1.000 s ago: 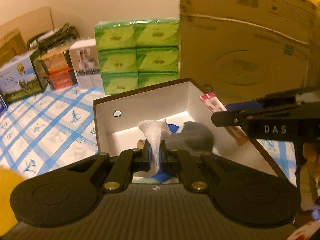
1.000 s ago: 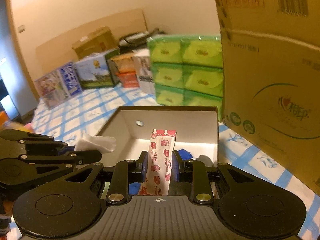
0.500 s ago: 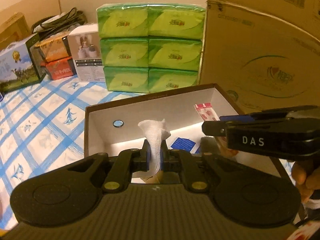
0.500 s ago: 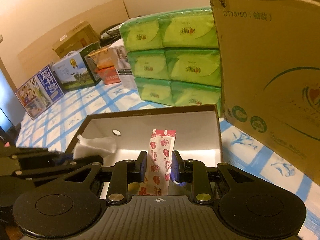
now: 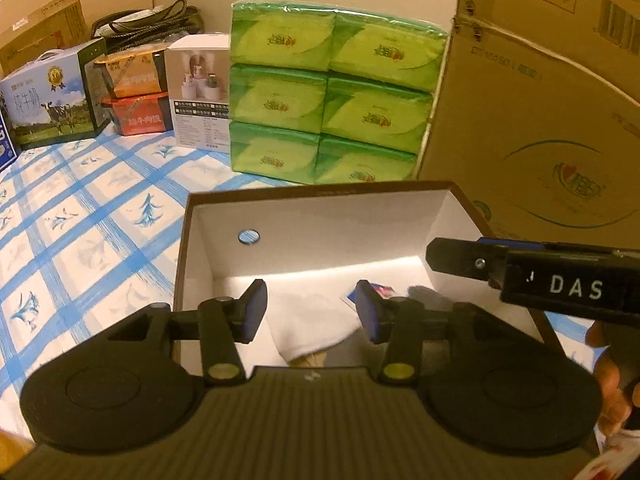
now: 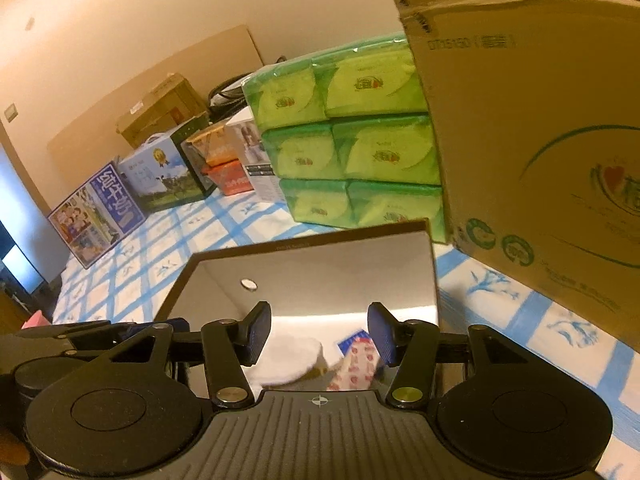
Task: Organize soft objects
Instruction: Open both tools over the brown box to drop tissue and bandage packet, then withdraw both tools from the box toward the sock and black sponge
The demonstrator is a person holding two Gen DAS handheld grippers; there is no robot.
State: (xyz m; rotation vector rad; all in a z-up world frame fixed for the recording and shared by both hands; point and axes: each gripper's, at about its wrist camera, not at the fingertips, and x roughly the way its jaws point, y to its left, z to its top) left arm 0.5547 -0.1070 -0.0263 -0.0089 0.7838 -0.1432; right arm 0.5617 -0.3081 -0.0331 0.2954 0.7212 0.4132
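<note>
A brown box with a white inside (image 5: pixel 320 192) stands open on the checked cloth. My left gripper (image 5: pixel 311 312) hangs over its near edge, jaws opening, nothing pressed between the pads. A white cloth (image 5: pixel 308 328) lies loose in the box below it, beside a grey soft item (image 5: pixel 428 296) and a blue packet (image 5: pixel 352 296). My right gripper (image 6: pixel 320 332) is also over the box (image 6: pixel 312 244), jaws opening and empty. Under it a red-and-white packet (image 6: pixel 356 368) lies on the box floor next to the white cloth (image 6: pixel 288 360). The box's near floor is hidden by both grippers.
Stacked green tissue packs (image 5: pixel 336 108) stand just behind the box. A large cardboard carton (image 5: pixel 540 120) rises at the right. Milk and other printed boxes (image 5: pixel 48 104) line the far left. The blue-and-white checked cloth (image 5: pixel 80 240) spreads left. A person's hand (image 5: pixel 608 380) holds the right gripper.
Both grippers went from shut to open. The white cloth left the left jaws and the red-and-white packet left the right jaws; both now lie in the box. Both grippers came lower and closer.
</note>
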